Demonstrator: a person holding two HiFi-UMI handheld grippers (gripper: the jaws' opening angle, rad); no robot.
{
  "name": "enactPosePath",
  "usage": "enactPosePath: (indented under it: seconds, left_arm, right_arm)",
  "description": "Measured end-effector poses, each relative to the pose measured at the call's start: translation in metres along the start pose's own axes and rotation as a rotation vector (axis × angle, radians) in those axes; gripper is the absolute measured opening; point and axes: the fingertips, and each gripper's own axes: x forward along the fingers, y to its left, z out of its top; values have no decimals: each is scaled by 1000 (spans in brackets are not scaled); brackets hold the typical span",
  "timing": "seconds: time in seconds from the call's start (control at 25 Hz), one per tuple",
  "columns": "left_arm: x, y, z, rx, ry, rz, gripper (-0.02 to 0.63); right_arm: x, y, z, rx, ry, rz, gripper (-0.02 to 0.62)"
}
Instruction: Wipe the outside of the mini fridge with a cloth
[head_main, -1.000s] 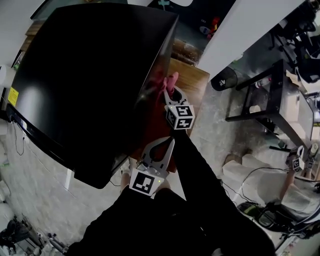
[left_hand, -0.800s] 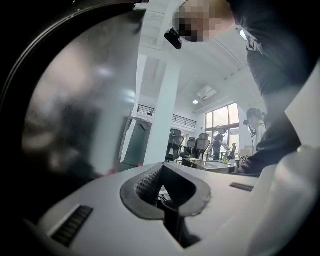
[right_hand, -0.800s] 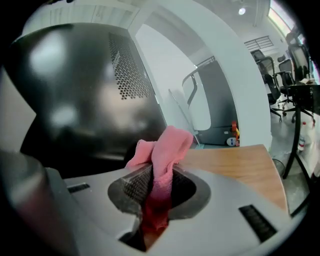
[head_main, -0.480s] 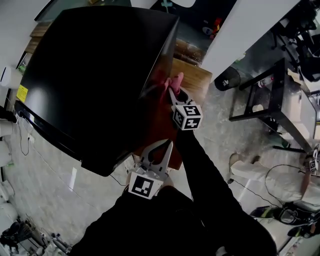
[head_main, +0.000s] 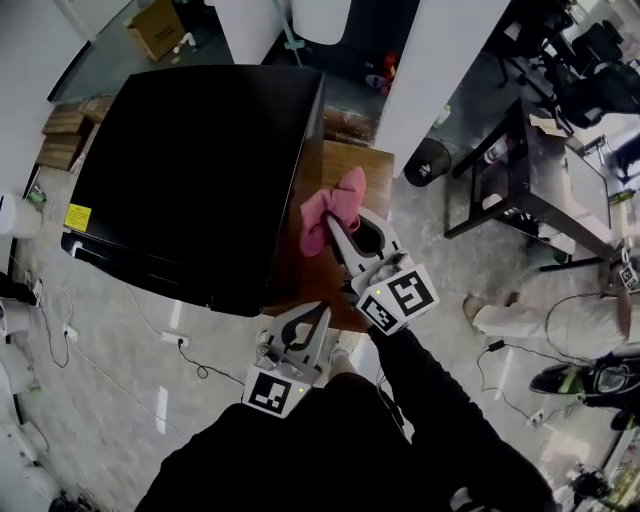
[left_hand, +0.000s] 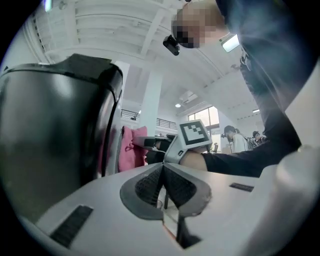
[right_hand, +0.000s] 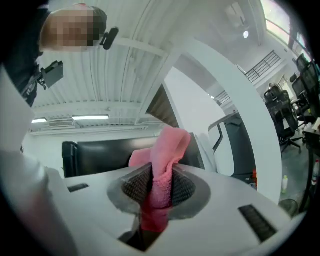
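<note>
Room: a pale stone floor (head_main: 110, 350) is spreading out below, and a dark metal frame (head_main: 520, 200) is standing well off to the right of both tongs.
Bench: a wooden bench (head_main: 362, 165) is carrying the fridge and is showing just past the tips of the right tongs.
Mini fridge: the black, glossy mini fridge (head_main: 200, 170) is standing ahead and to the left of both tongs, its side wall facing them.
Right tongs: the right tongs (head_main: 338, 230) are clamping tight on the pink cloth (head_main: 335, 205), which is bunching up past the ribbed pads (right_hand: 137, 187).
Cloth: it is sitting at the right tongs' tips, just beside the fridge's side wall. Whether it is touching the wall cannot be made out.
Left tongs: the left tongs (head_main: 322, 310) are hanging nearer the person, behind the right tongs. Their jaws are lying pressed together with nothing between them, and the tips are pointing toward the fridge's near corner.
Sleeve: a black sleeve (head_main: 440, 400) is running back from the right tongs.
</note>
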Motion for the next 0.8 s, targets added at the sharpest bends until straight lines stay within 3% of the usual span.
enactPosePath:
  seconds: [0.16,0.32,0.8]
  left_arm:
    - [-30,10,15,11,-12,-58,3]
    - [-56,17,22,5,-14,-101,3]
    - [-78,4,-4,20,-19,-211,3]
  right_arm:
    - [-11,52,27,-16,-56,6,83]
    - [-4,88,21,-7,-52,14,83]
    - [-14,69,-47,38,6,-116,81]
